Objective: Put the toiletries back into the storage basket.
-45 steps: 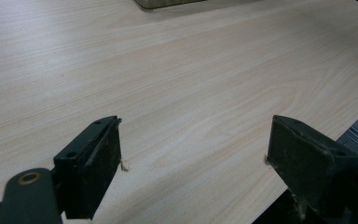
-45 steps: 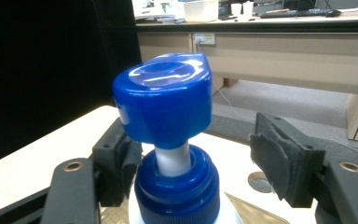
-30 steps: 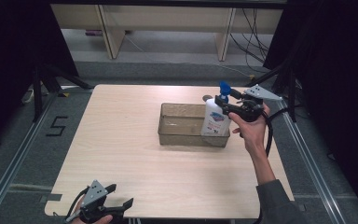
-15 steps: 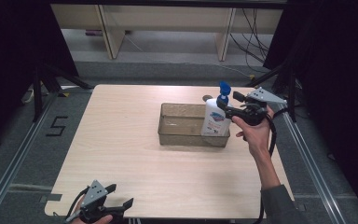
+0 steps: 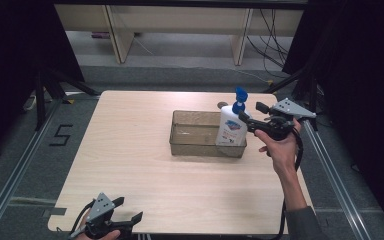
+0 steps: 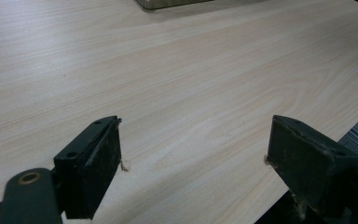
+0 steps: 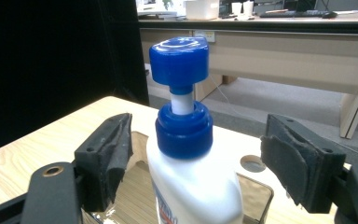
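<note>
The right gripper (image 7: 193, 154) has just been opening; its jaws flank the bottle (image 7: 193, 186) without touching. The bottle stands upright in the bin (image 5: 200, 145). The left gripper (image 6: 193, 154) is spread, empty.

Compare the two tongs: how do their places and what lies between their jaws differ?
The right tongs are raised at the table's far right beside the tray; the left tongs sit at the near left edge. The right jaws flank the bottle standing in the tray, without pressing it; the left jaws have bare table between them. The right jaws have just been opening. Both stand open.
</note>
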